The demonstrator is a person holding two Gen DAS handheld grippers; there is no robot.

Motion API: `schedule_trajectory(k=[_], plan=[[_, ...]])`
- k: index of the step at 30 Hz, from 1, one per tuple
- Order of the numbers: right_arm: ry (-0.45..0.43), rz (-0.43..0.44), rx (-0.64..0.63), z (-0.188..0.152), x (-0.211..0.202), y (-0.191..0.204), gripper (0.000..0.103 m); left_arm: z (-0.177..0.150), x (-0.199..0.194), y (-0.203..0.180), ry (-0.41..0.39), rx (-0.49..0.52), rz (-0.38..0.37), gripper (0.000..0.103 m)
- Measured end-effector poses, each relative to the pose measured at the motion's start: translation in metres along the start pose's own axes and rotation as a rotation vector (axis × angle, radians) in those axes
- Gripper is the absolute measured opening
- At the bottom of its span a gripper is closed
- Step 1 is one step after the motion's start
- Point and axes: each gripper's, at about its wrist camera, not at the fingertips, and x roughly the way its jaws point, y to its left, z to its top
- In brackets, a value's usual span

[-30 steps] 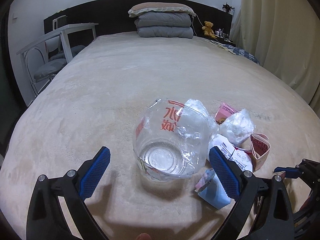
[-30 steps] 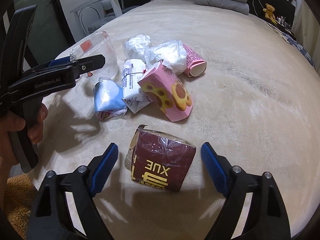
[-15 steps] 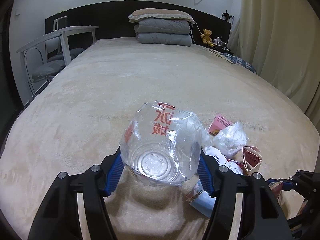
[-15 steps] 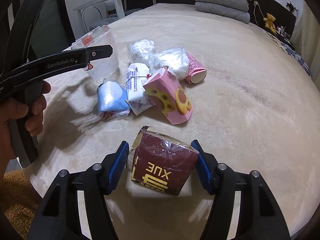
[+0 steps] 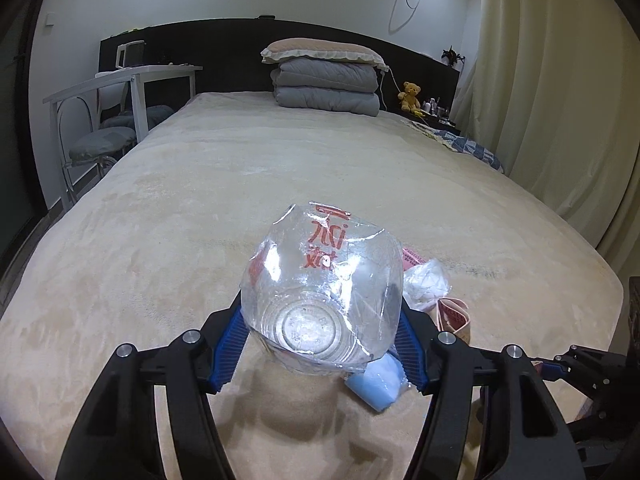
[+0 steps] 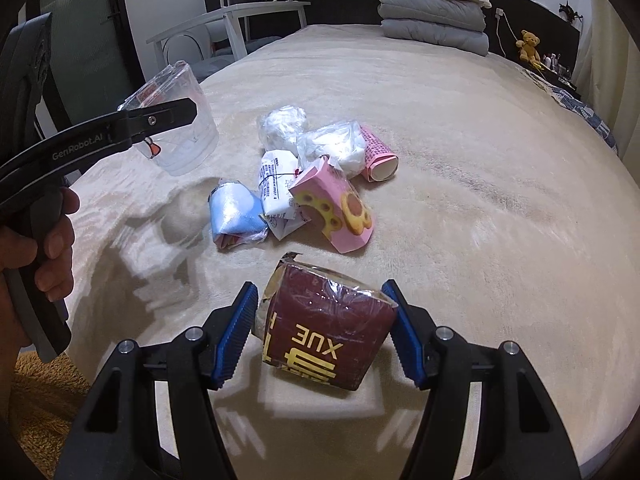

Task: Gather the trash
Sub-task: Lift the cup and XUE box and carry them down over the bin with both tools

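A: Crinkly clear plastic cup (image 5: 320,296) with red print, base facing the camera, is pinched between the left gripper (image 5: 322,344)'s ribbed blue pads and is up off the fuzzy beige bedspread (image 5: 200,216) now. A second ago those jaws were wide open around it.

B: Same on the right gripper (image 6: 320,332): it's clamped on the squashed maroon "XUE" paper cup (image 6: 326,332), near the wrapper pile (image 6: 304,184).

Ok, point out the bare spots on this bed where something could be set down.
The bedspread lies bare from the trash pile back to the folded quilts, and rightward past the pink paper cup. It is crowded around the blue packet and pink carton, in front of the fingers.
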Motion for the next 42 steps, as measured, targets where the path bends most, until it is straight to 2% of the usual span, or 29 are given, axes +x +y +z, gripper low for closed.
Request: schedule_trajectory(k=[7, 16, 29, 42], plan=[[-0.034, 0.016, 0.037, -0.009, -0.019, -0.004, 0.064, -0.008, -0.04, -0.01, -0.052, -0.018, -0.036, 0.063], [-0.097, 0.03, 0.074, -0.024, -0.051, -0.006, 0.064, -0.034, -0.09, -0.022, -0.091, -0.057, -0.081, 0.063], [-0.147, 0.046, 0.117, -0.063, -0.086, -0.006, 0.064, -0.081, -0.127, -0.041, -0.073, -0.094, -0.127, 0.063], [-0.137, 0.066, 0.163, -0.104, -0.107, 0.0, 0.064, -0.123, -0.156, -0.06, -0.054, -0.114, -0.162, 0.063]])
